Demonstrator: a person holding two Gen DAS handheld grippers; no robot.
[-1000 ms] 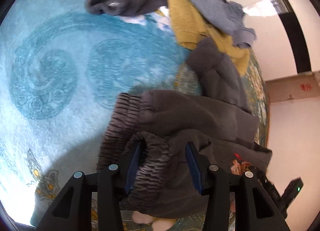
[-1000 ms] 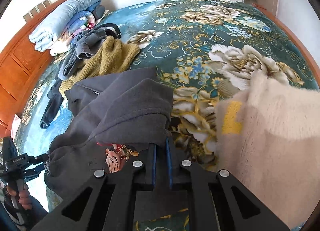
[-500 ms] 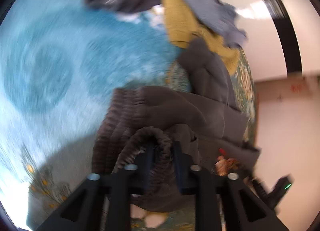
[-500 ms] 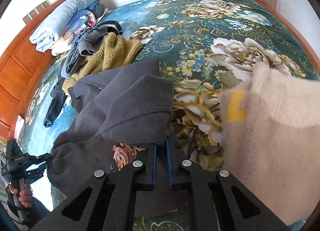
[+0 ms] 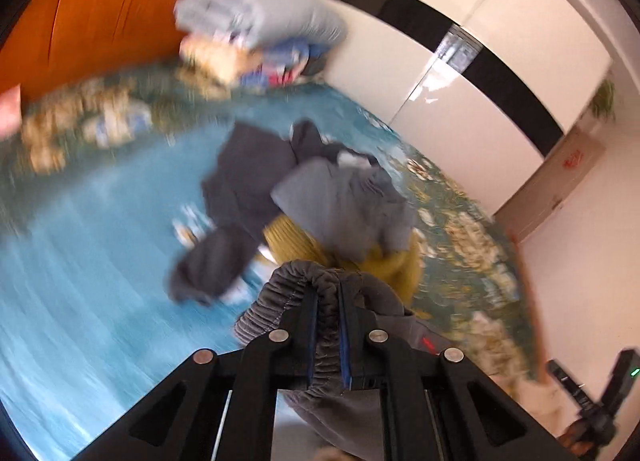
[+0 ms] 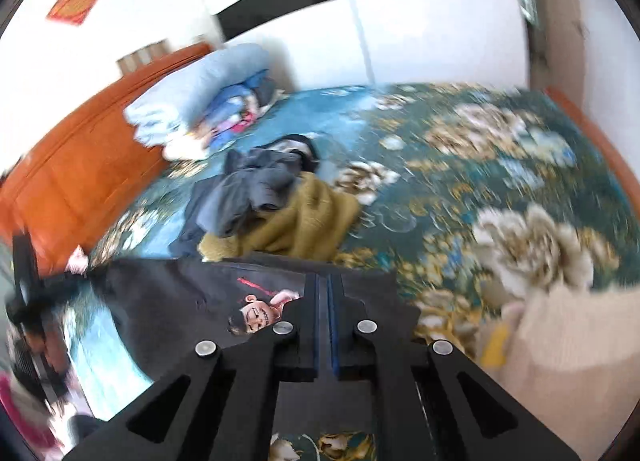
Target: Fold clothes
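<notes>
I saw my left gripper [image 5: 328, 297] squeezed tight on the ribbed, stretchy hem of the soft gray hoodie [image 5: 296, 281]. My right gripper [image 6: 328, 293] was pinched shut on the same hoodie's [image 6: 168, 301] flat edge, near a cartoon face print [image 6: 256, 315]. The hoodie hung stretched between them above the flowery bedspread [image 6: 500, 165]. Farther away lay one bumpy mustard sweater [image 6: 296, 221] under crumpled gray clothes [image 6: 252, 185]. One fuzzy cream piece [image 6: 568, 333] sat near on the right.
</notes>
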